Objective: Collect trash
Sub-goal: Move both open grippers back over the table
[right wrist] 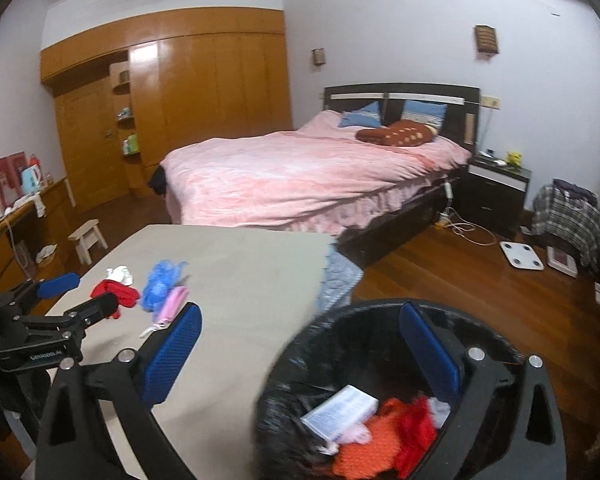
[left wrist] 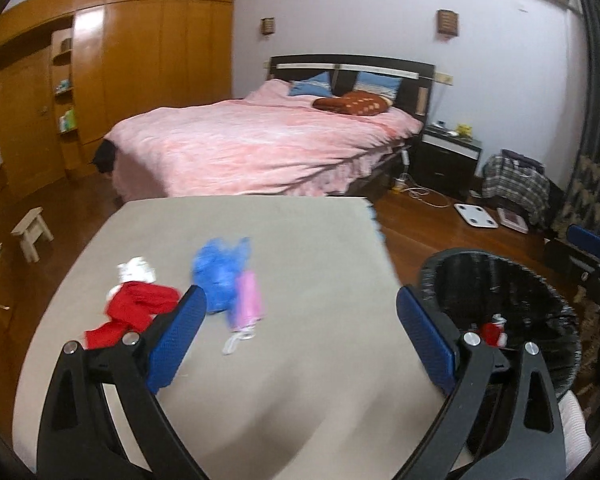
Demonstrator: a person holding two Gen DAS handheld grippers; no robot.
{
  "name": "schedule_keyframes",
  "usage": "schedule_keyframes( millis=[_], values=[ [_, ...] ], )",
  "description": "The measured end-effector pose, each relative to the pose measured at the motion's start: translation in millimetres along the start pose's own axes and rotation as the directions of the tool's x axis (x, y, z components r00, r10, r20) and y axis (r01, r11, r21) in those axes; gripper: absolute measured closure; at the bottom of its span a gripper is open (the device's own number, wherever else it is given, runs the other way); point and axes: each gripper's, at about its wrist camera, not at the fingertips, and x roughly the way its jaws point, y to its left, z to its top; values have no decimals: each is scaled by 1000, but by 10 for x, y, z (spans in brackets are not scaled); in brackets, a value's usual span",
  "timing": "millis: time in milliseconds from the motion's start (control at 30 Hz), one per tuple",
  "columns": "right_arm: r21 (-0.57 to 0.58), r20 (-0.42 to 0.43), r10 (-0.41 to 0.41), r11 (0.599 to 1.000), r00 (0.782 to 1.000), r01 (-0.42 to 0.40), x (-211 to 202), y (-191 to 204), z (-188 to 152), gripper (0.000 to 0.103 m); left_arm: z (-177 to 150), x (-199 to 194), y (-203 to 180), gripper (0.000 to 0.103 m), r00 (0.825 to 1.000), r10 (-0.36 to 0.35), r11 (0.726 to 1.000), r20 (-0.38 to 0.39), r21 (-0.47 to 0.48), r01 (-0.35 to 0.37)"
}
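While both grippers stand wide and empty, the remaining trash sits on the table toward its left edge: a red cloth [left wrist: 140, 308] with a white wad [left wrist: 137, 271] touching its far side, then a blue bag [left wrist: 216, 276] and a pink mask [left wrist: 247, 300] pressed together just beside it. The bin [right wrist: 300, 344], lined in black, stands off the table's right edge and already holds a white box [right wrist: 342, 410] and orange and red scraps.

The likely trouble is the grab itself. Blue bag and mask overlap, so a pinch on one may drag the other off and drop it short of the bin. The mask's loose strap trails toward the near edge and could snag a finger. The thin bag may slip from flat pads.

The left gripper [left wrist: 300, 320] points down at a slant over the table's middle, its left finger just beside the red cloth. The right gripper [right wrist: 300, 340] tilts down likewise, its right finger over the bin's mouth, its left over the table.
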Motion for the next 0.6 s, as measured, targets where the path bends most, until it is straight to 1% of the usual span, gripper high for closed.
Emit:
schedule_keyframes(
  millis=[233,433,600],
  values=[
    [-31,-21,52,998,998,-53,367,384,-2,6,-116,33,532,10,996,91,995,-9,-30,-91],
    [-30,-41,78,996,996,-79,731,642,-63,6,-218,153,1014,10,984,174,983,-28,-57,-175],
    [-29,-72,80,996,994,-83,1052,825,-150,6,-312,314,1396,10,973,227,969,-52,-84,-230]
  ],
)
